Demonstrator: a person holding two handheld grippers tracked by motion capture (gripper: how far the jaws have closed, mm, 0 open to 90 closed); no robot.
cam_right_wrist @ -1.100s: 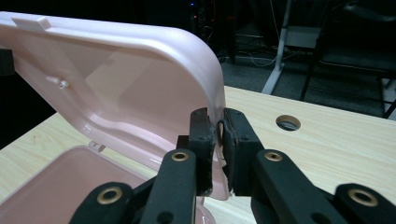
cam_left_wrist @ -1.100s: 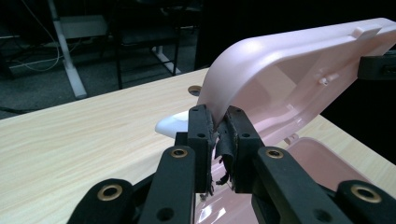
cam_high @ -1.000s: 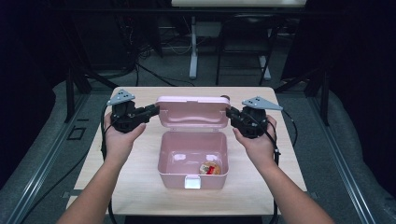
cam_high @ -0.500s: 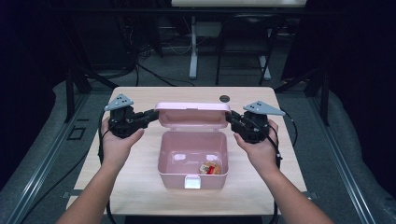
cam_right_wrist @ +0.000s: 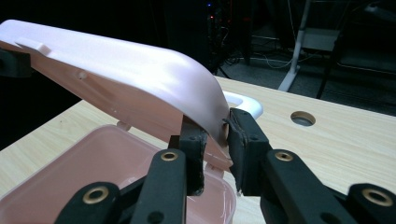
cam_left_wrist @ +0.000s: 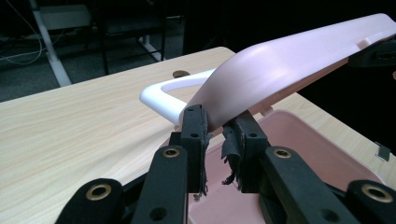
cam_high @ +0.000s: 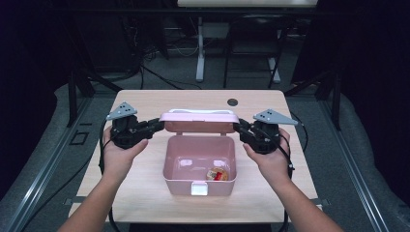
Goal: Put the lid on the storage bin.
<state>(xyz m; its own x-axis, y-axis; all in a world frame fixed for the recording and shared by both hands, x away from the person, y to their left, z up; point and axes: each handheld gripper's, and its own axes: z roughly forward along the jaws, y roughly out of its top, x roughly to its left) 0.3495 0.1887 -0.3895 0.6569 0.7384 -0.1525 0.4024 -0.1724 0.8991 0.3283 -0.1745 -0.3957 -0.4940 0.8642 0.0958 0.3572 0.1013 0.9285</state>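
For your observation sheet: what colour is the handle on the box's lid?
White; the handle shows best in the left gripper view, against the pink lid.

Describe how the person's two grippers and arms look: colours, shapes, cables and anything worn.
Both the left gripper and the right gripper are black, each topped by a grey three-cornered plate with small dots. Close up, the jaws are flat black bars with brass-coloured rivet holes and worn, frayed black pads. A black cable trails from each gripper. The forearms are bare, with no sleeves or gloves in view.
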